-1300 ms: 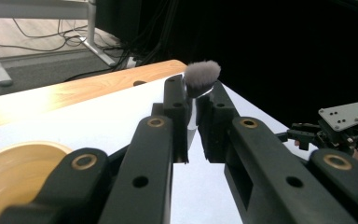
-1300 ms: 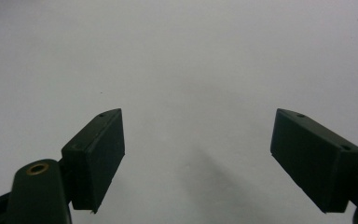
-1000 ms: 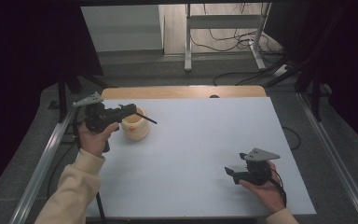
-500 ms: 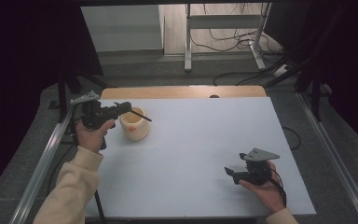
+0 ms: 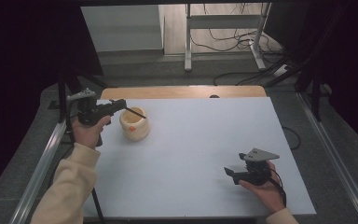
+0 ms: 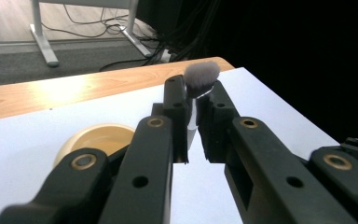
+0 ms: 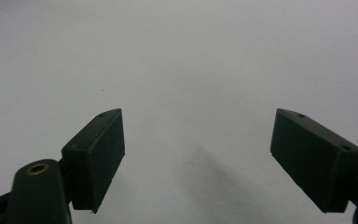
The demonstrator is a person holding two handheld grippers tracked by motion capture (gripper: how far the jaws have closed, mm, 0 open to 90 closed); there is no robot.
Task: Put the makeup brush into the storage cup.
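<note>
My left gripper point(image 5: 120, 105) is at the table's far left, shut on a small brush point(image 5: 135, 112). In the high view the brush's thin dark handle slants out over a cream-coloured cup point(image 5: 134, 125) just right of the gripper. In the left gripper view the grey bristles of the brush point(image 6: 201, 74) rise above the closed gripper point(image 6: 195, 95), with the cup point(image 6: 98, 137) below and to the left. My right gripper point(image 5: 228, 172) rests low near the table's front right, open with nothing between its fingers point(image 7: 98, 154).
A white sheet point(image 5: 205, 140) covers the table, and a wooden edge point(image 5: 182, 91) shows at its far side. Metal rails point(image 5: 42, 163) run along both sides. Cables and a table leg lie on the floor beyond.
My left gripper has drifted a little left with the brush, so the handle's end now reaches less far across the cup. The right gripper has stayed still.
</note>
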